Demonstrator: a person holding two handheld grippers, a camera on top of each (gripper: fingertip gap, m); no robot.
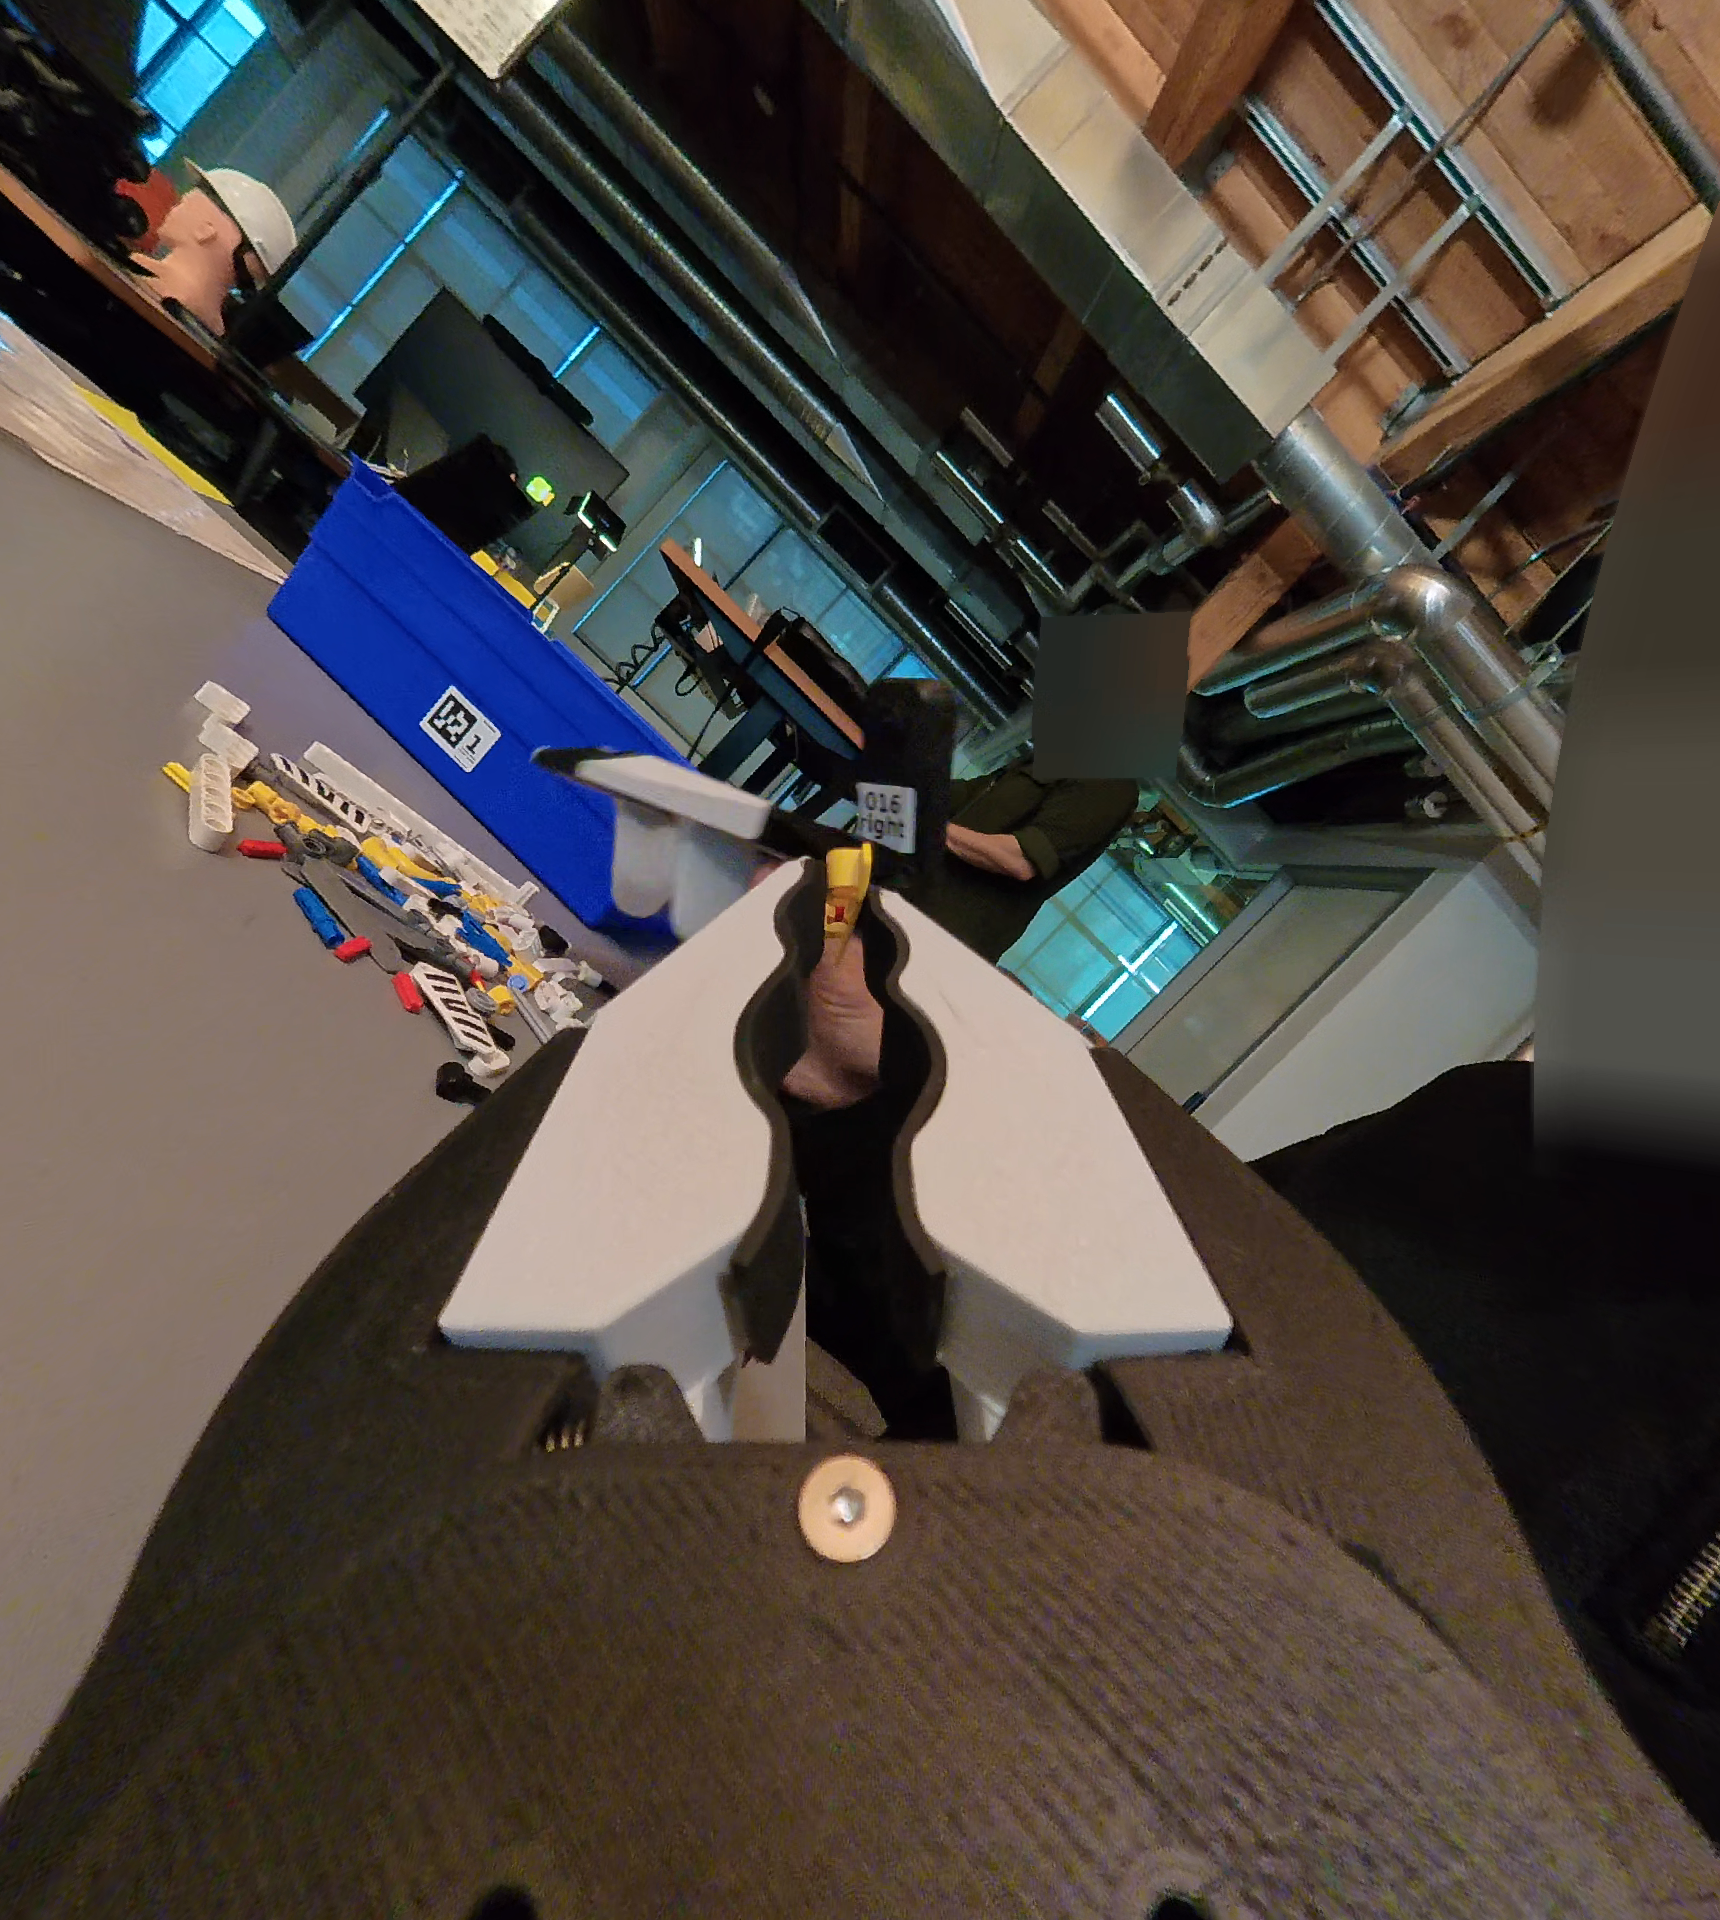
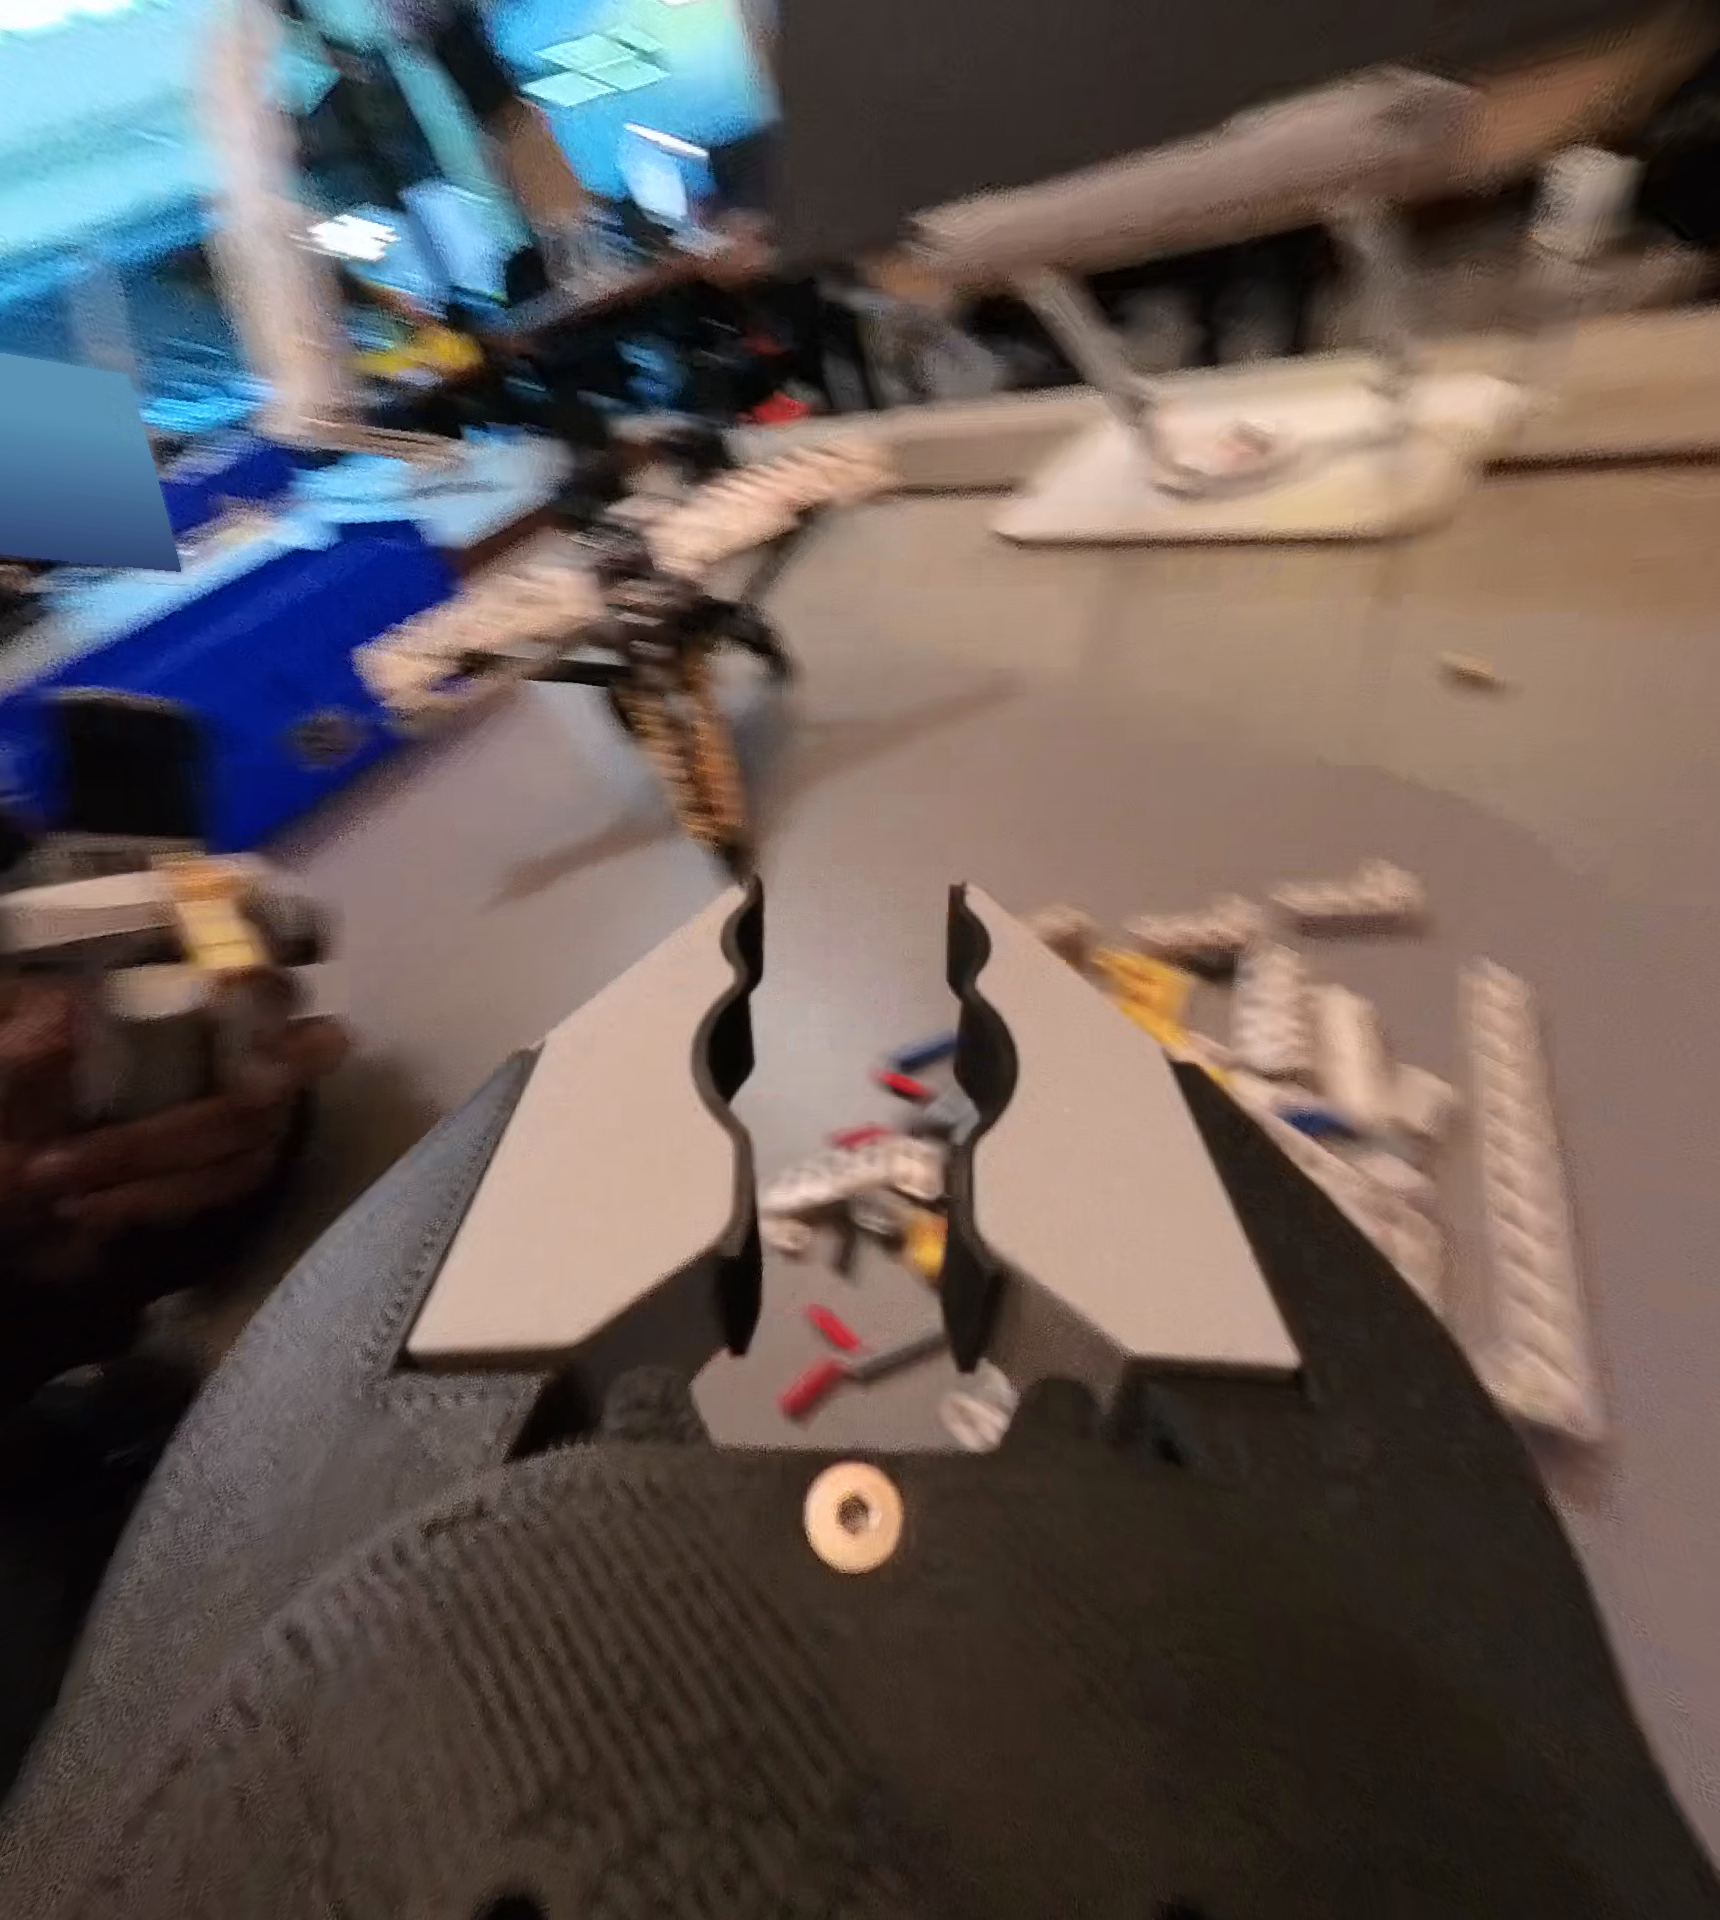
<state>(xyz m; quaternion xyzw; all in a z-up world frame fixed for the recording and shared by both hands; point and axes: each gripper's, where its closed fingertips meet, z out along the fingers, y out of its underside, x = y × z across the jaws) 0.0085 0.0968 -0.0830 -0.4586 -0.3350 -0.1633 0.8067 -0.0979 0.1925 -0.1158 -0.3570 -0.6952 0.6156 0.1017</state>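
Note:
My left gripper (image 1: 843, 885) is shut on a small yellow piece (image 1: 845, 891) with a red bit, pinched at the very fingertips and held above the grey table (image 1: 56, 987). My right gripper (image 1: 643, 826) shows just beyond it, blurred. In the blurred right wrist view my right gripper (image 2: 856, 904) is open with nothing between its pads, above a pile of small red, blue, yellow and white building pieces (image 2: 877, 1174). The left gripper (image 2: 149, 966) shows at the left there, held in a hand. A white, black and yellow-striped built model (image 2: 700, 727) stands ahead.
A blue bin (image 1: 440, 644) stands on the table behind the loose pieces (image 1: 388, 894); it also shows in the right wrist view (image 2: 212, 675). Long white beams (image 2: 1521, 1195) lie at the right. A white stand base (image 2: 1251, 478) sits far back. A person stands beyond the table. My hands' fingertips stand some 15 cm from each other.

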